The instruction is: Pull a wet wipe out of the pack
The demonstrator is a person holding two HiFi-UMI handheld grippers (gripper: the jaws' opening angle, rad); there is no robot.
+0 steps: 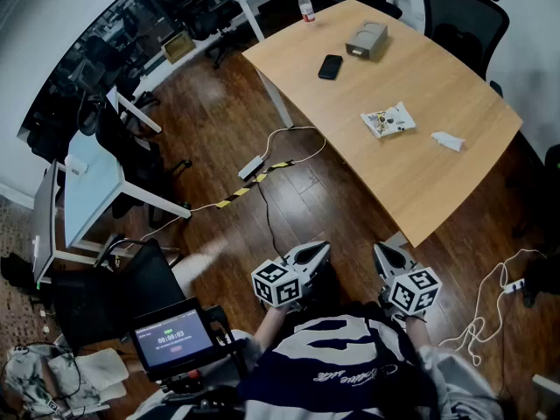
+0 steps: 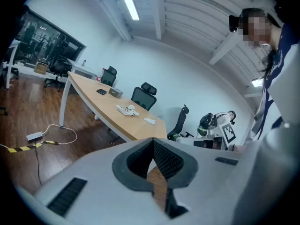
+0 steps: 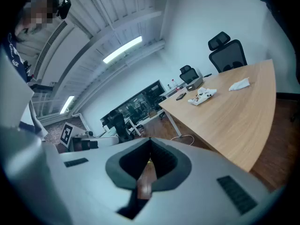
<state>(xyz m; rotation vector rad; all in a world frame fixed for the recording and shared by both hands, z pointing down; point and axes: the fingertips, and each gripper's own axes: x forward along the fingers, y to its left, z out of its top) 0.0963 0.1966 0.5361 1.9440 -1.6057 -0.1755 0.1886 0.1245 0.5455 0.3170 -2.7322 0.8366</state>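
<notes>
The wet wipe pack (image 1: 388,121) lies flat on the wooden table (image 1: 420,191), a white pouch with a printed top; it also shows as a small pack (image 2: 127,109) in the left gripper view and a pack (image 3: 202,96) in the right gripper view. A loose white wipe (image 1: 447,140) lies to its right. My left gripper (image 1: 319,250) and right gripper (image 1: 382,250) are held close to my body over the floor, well short of the table. Both point toward it. Each has its jaws together with nothing between them.
On the table's far end are a black phone (image 1: 330,66), a grey box (image 1: 367,40) and a bottle (image 1: 305,5). Cables and a power strip (image 1: 251,167) lie on the wood floor. Office chairs (image 1: 455,7) stand behind the table; a desk (image 1: 87,191) and a tripod-mounted screen (image 1: 175,338) are at left.
</notes>
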